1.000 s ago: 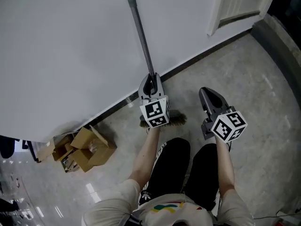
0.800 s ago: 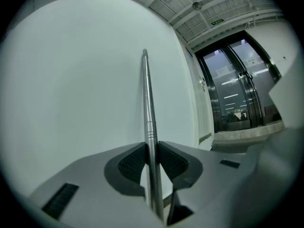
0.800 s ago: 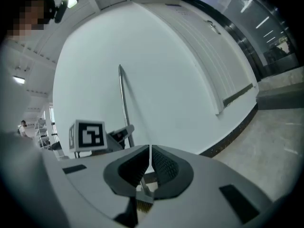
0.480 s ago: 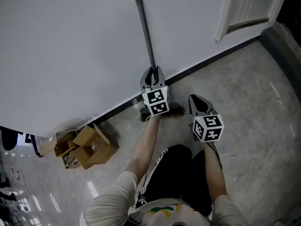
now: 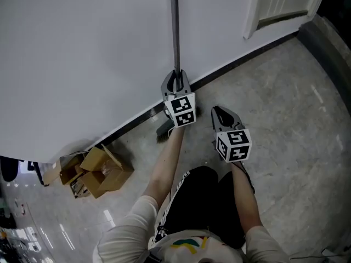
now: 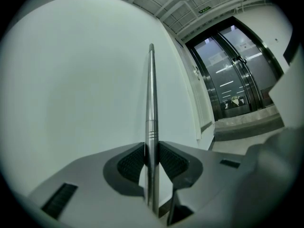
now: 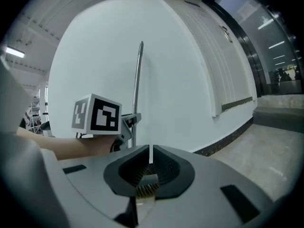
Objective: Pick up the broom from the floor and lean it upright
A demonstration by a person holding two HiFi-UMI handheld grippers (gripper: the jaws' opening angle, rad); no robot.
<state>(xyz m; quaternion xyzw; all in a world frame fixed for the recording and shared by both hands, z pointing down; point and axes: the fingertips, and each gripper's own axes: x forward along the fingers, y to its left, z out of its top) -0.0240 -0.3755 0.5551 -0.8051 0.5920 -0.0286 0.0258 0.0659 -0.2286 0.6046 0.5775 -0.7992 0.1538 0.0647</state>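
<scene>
The broom stands nearly upright by the white wall [image 5: 82, 48]. Its metal handle [image 5: 175, 32] rises straight up and its dark bristle head [image 5: 163, 130] rests on the floor at the baseboard. My left gripper [image 5: 175, 84] is shut on the handle [image 6: 151, 103] low down, with the pads pressed on both sides of the tube. My right gripper [image 5: 221, 115] hovers to the right, apart from the broom, jaws together and nothing between them. In the right gripper view the handle [image 7: 137, 89] stands beyond my left gripper's marker cube [image 7: 97, 115], and bristles [image 7: 147, 190] show below the jaws.
Opened cardboard boxes [image 5: 98, 171] lie on the floor at the left along the dark baseboard [image 5: 236, 64]. A white panelled door [image 5: 279, 4] is at the upper right. Glass doors [image 6: 232, 80] show far off. The person's legs in black trousers [image 5: 192, 201] are below the grippers.
The handle has swung from leaning left to nearly upright, and the broom head has slid left along the baseboard. My right gripper has come down and moved left, closer to the left one.
</scene>
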